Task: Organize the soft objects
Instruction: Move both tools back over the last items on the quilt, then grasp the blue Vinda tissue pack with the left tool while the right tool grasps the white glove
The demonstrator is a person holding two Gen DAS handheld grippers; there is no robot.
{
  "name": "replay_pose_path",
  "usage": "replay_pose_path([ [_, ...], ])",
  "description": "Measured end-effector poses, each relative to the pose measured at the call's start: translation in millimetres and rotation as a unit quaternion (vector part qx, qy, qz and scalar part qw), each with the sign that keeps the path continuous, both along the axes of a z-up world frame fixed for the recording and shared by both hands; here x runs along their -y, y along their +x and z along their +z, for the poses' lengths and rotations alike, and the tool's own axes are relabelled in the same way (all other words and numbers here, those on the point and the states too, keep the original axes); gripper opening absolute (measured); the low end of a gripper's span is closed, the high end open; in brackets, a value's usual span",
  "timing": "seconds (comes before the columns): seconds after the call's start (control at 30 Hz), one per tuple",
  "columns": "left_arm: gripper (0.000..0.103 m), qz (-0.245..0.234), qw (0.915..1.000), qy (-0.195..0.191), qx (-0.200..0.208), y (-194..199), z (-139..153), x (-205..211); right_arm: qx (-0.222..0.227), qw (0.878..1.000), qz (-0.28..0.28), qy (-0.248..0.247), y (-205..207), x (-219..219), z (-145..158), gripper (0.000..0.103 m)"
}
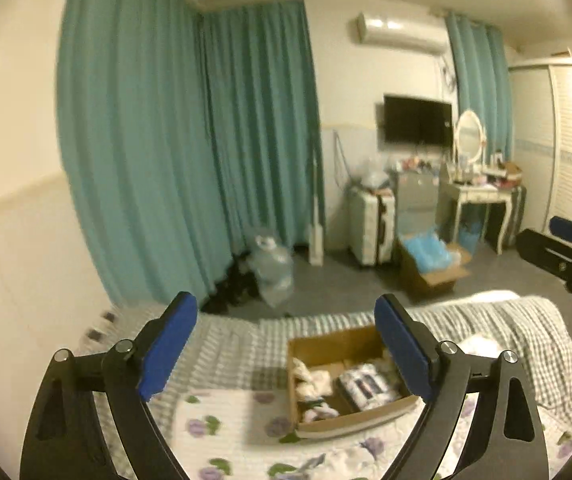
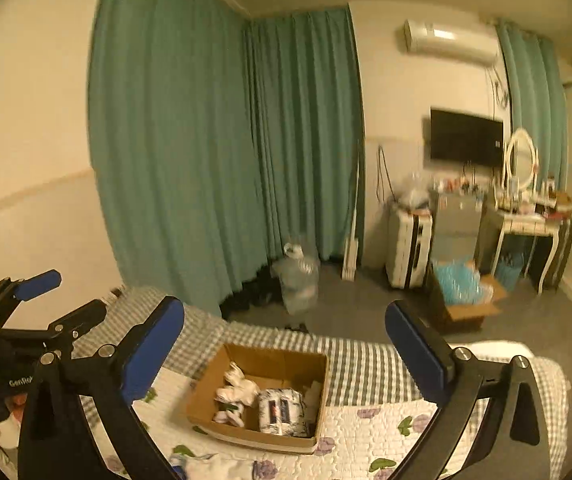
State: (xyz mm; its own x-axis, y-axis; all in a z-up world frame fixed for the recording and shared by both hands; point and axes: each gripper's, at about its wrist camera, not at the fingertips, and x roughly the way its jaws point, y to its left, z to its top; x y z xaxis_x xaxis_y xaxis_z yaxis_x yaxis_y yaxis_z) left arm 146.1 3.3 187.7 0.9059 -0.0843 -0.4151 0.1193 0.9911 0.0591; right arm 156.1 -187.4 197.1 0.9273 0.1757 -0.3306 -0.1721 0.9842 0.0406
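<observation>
Right now both my left claw (image 1: 286, 348) and right claw (image 2: 284, 354) hang spread wide and empty above the bed (image 2: 365, 354). The cardboard box (image 2: 202, 396) of rolled soft bundles (image 2: 282, 410) sits below; I'd descend slowly, centring one bundle.

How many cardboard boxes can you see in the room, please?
2: one cardboard box on the bed, holding soft items; another cardboard box on the floor near the dressing table. Others may be hidden.

Left wrist view above the bed (image 1: 485, 320), facing forward along its tool (image 1: 286, 344), right wrist view alongside, same heading, cardboard box (image 2: 222, 376) nearer, both sharing box (image 1: 325, 344), curtains (image 1: 146, 140), television (image 1: 417, 120), each view catching the other tool at its edge
</observation>
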Motion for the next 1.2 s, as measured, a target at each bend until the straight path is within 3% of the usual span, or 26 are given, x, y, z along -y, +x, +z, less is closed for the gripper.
replay_pose_path([
  [0.13,0.092,0.022,0.9984,0.022,0.048,-46.4,34.4,-12.2,0.029,0.999,0.011,-0.007,-50.7,-8.0,31.3,0.102],
  [0.27,0.092,0.026,0.9972,0.023,0.067,-82.6,43.1,-29.1,0.048,0.998,0.024,-0.021,-90.3,-18.8,46.3,0.102],
  [0.5,0.092,0.054,0.9953,0.029,0.075,-115.5,22.0,-55.6,0.039,0.997,0.058,-0.025,-118.4,-36.7,18.9,0.102],
  [0.63,0.092,0.071,0.9950,0.028,0.065,-120.8,-5.3,-67.0,0.019,0.998,0.060,-0.027,-113.6,-48.5,-19.7,0.102],
  [0.87,0.092,0.082,0.9959,0.032,0.024,-106.7,-84.2,-64.4,-0.052,0.995,0.084,-0.019,-77.1,-72.2,-122.6,0.102],
  [1.03,0.092,0.086,0.9942,-0.006,-0.065,-82.1,-162.9,-66.7,-0.127,0.987,0.097,-0.029,-39.2,-88.8,-207.8,0.102],
  [1.2,0.092,0.100,0.9863,-0.010,-0.130,-62.1,-227.9,-65.2,-0.194,0.975,0.103,-0.028,-5.1,-96.6,-288.1,0.102],
])
